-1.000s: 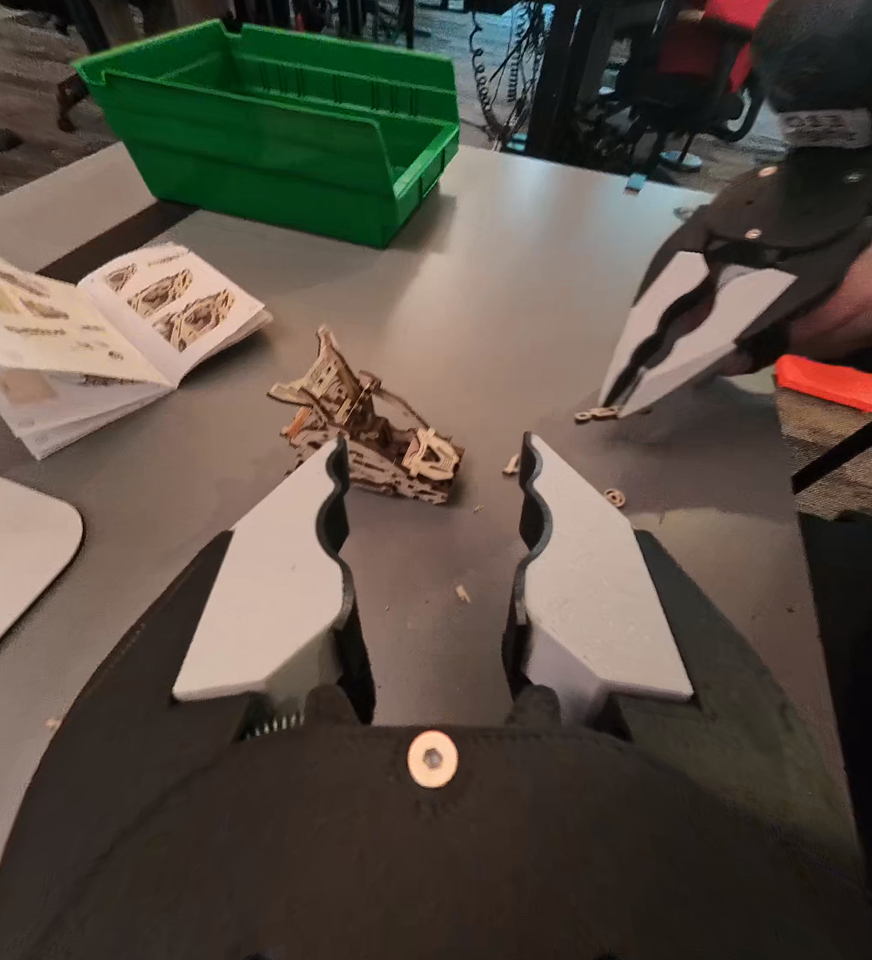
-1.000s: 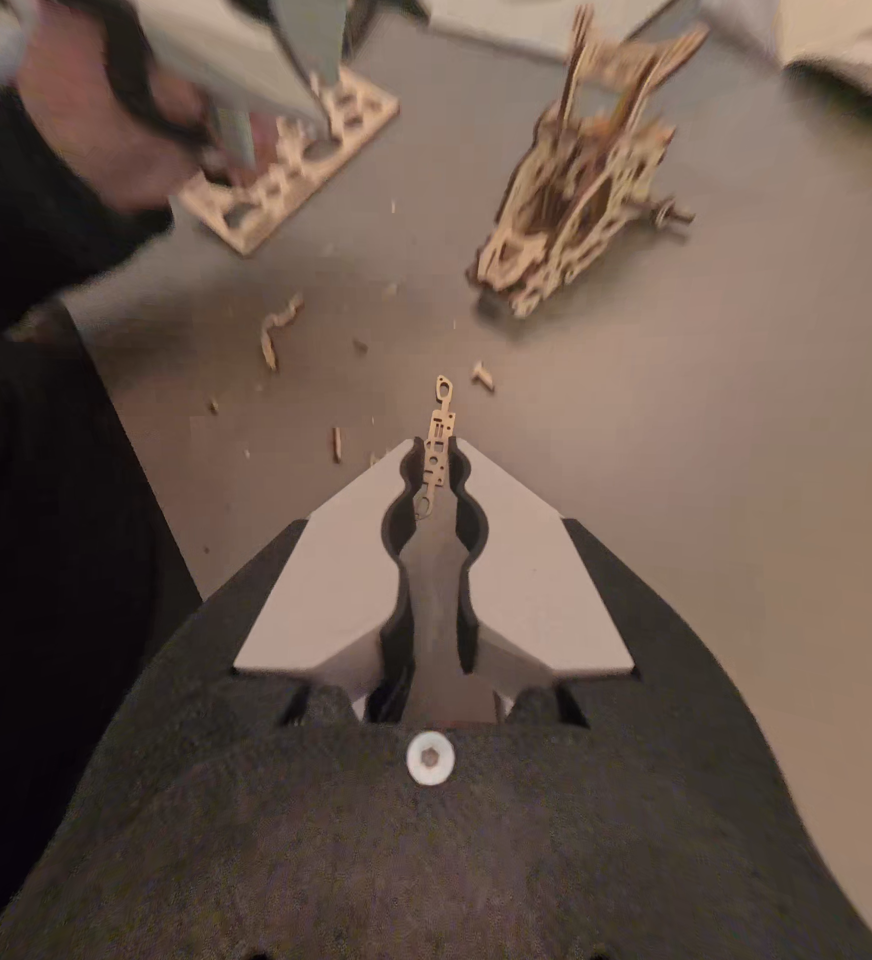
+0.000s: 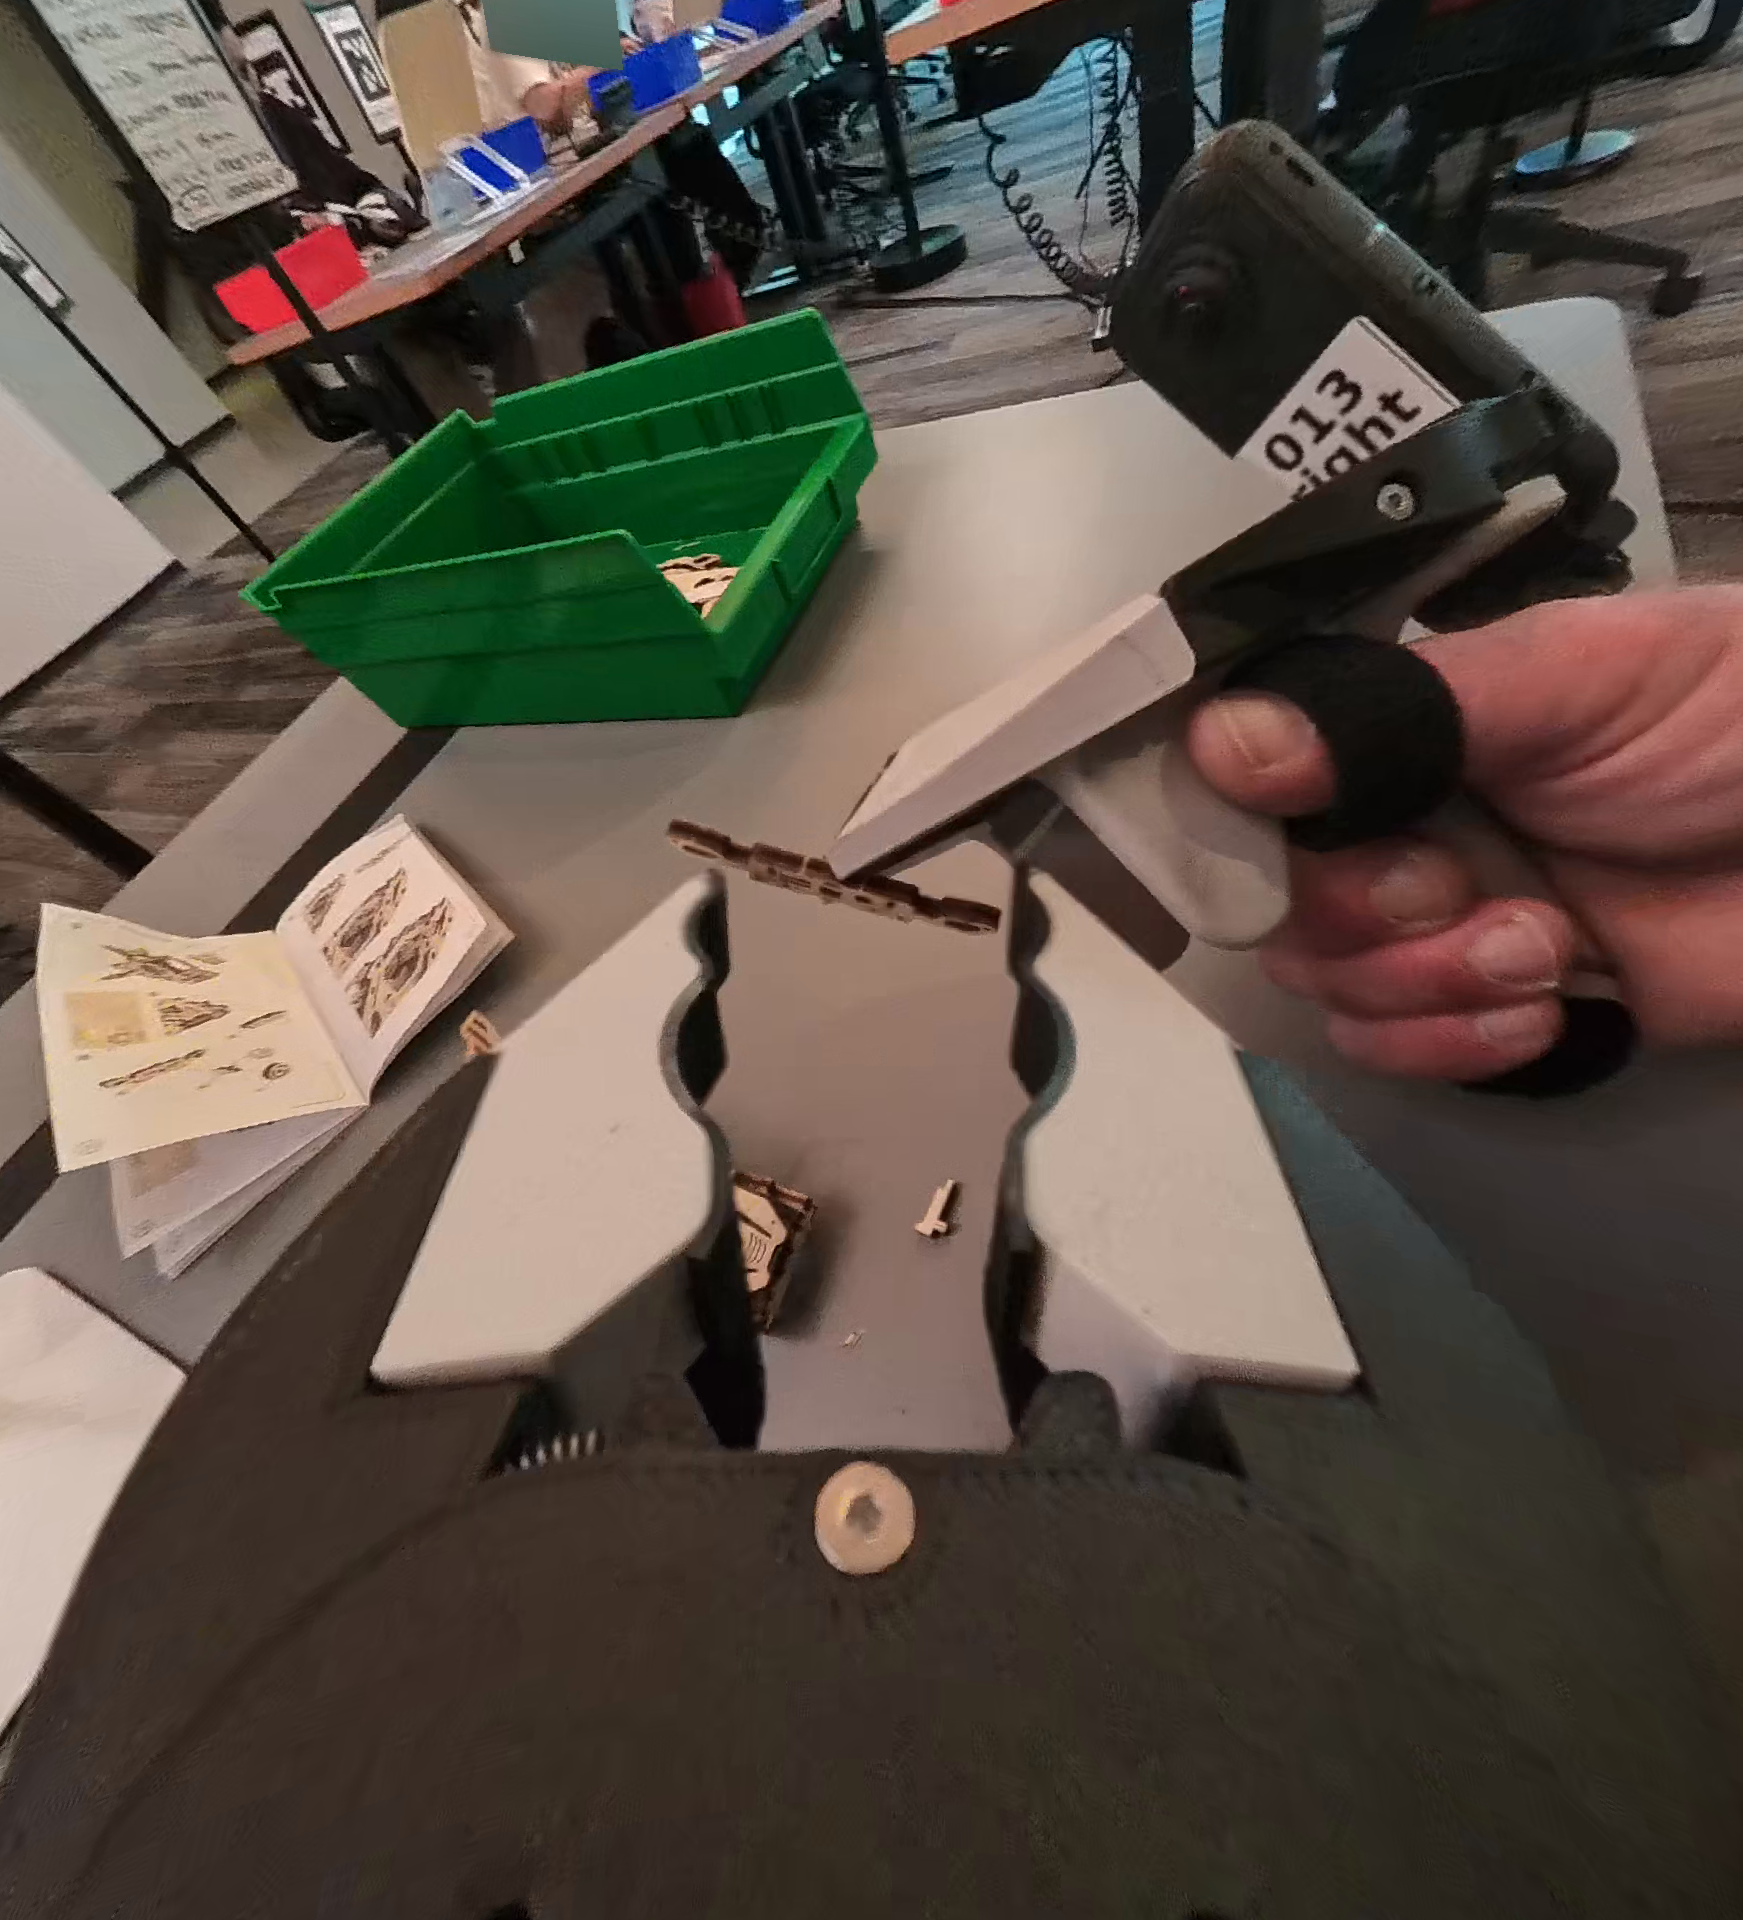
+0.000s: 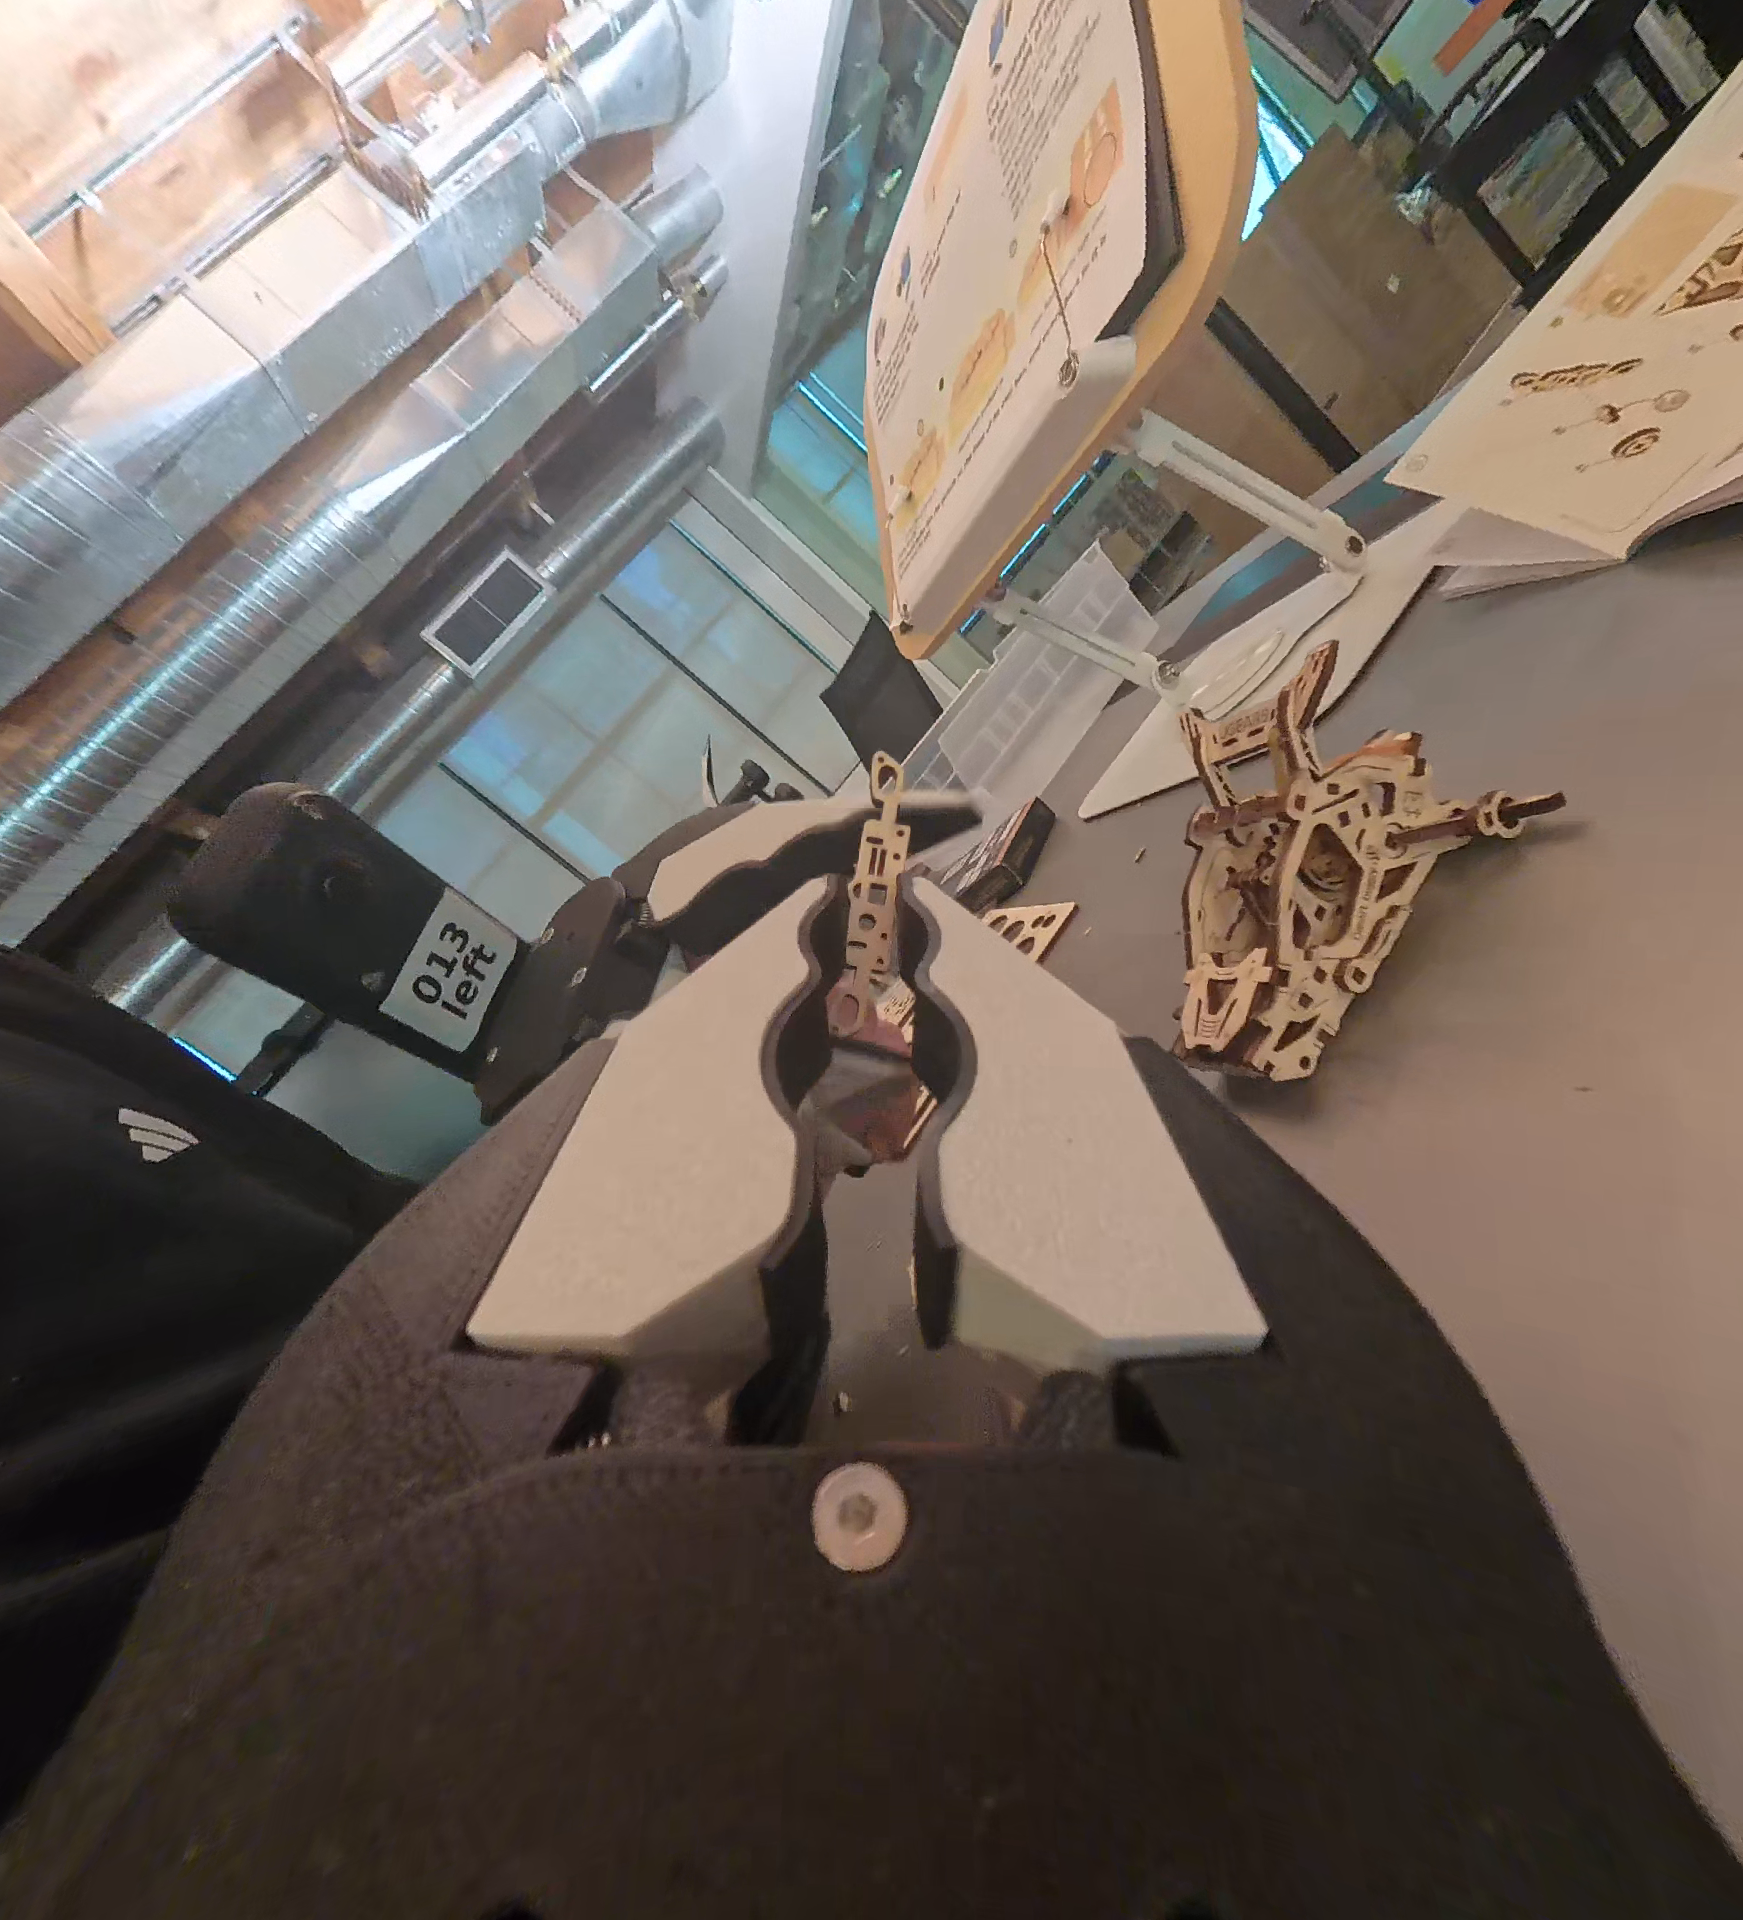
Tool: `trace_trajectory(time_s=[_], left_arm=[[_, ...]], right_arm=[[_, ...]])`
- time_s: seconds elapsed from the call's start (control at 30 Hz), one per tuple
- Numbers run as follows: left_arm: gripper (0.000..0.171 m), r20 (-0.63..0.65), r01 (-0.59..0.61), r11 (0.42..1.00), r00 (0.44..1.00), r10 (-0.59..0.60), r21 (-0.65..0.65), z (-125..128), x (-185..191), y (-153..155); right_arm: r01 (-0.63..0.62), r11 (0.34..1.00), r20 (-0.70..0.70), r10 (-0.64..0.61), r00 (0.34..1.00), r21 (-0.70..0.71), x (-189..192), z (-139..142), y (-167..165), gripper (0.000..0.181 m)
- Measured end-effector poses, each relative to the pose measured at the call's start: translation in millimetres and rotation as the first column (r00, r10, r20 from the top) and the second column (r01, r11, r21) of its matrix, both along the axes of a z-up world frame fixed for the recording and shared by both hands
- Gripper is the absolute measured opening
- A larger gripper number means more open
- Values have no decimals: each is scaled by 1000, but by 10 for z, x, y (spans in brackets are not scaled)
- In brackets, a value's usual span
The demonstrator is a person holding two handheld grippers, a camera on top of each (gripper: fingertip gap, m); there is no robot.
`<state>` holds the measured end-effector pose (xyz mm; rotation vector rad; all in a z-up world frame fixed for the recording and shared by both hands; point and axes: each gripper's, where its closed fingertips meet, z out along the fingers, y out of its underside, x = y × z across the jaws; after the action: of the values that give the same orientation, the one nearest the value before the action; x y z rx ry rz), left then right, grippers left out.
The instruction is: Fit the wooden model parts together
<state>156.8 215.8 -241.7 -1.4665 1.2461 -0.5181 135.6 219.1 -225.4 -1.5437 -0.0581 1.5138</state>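
Wooden strip [image 3: 831,890]: thin, perforated, pinched near its middle, held in the air above the bench [image 3: 1002,540], crossing just ahead of the left claw's tips.
Booklet [image 3: 223,1023]: open, lying at far left on bench.
Green bin [image 3: 576,561]: behind booklet, pale wooden pieces inside.
Left claw [image 3: 862,920]: spread wide, gripping nothing.
Wooden model [image 4: 1303,914]: part-built, resting on bench, well apart from strip, mostly hidden under left claw.
Right claw [image 4: 882,883]: closed tight around strip, a hand [image 3: 1532,831] on its grip.
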Motion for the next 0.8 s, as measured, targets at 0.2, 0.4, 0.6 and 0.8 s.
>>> trace_trajectory(time_s=[0.2, 0.4, 0.6, 0.8], left_arm=[[43, 11, -19, 1000, 1000, 19, 21, 39, -10, 25], [10, 9, 40, 999, 999, -40, 35, 49, -62, -22], [2, 20, 65, 998, 998, -66, 26, 70, -109, -11], [0, 75, 140, 982, 988, -132, -128, 91, -155, -33]], right_arm=[[30, 999, -27, -29, 999, 23, -8, 44, 31, 7], [54, 998, -67, -51, 996, 40, 51, 106, 40, 6], [13, 999, -89, -10, 996, 30, 60, 98, 9, 6], [-36, 997, 5, 36, 999, 73, 36, 86, -12, 15]])
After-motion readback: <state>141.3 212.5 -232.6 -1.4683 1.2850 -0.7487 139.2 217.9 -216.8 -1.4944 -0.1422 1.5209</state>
